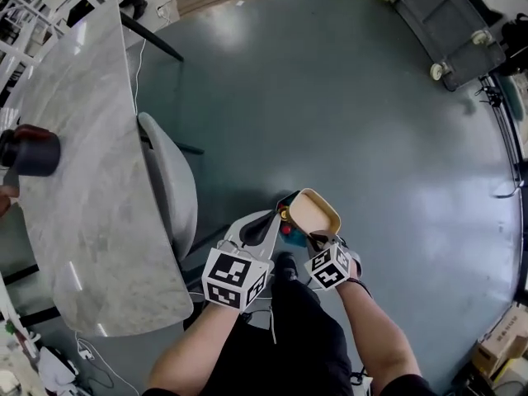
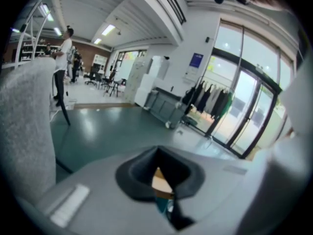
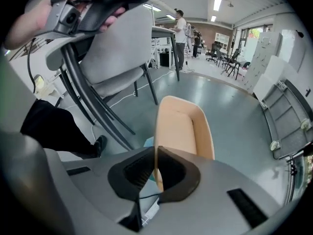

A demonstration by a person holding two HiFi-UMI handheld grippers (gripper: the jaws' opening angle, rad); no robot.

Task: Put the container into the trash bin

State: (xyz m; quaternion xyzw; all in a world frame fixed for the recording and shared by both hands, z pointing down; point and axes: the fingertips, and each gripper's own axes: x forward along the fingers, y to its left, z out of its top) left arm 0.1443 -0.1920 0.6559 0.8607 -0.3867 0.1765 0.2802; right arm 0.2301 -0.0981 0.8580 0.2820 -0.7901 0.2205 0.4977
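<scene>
Big open-plan workplace, part office, part lab. A long marble table [image 1: 91,180] stands on a polished grey-green floor [image 1: 330,97], with a grey chair [image 1: 169,184] pushed against it. Beyond the table are ceiling strip lights [image 3: 217,4], standing people [image 3: 180,31], office chairs [image 3: 226,58], tall glass doors [image 2: 244,111], hanging coats [image 2: 210,102] and a wheeled cart [image 1: 445,23].

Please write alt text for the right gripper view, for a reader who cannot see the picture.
The right tongs are shut on the rim of a tan container, held above a grey-green floor. Behind it, at the left, stands a grey chair with dark legs, and people stand by a table far behind.
</scene>
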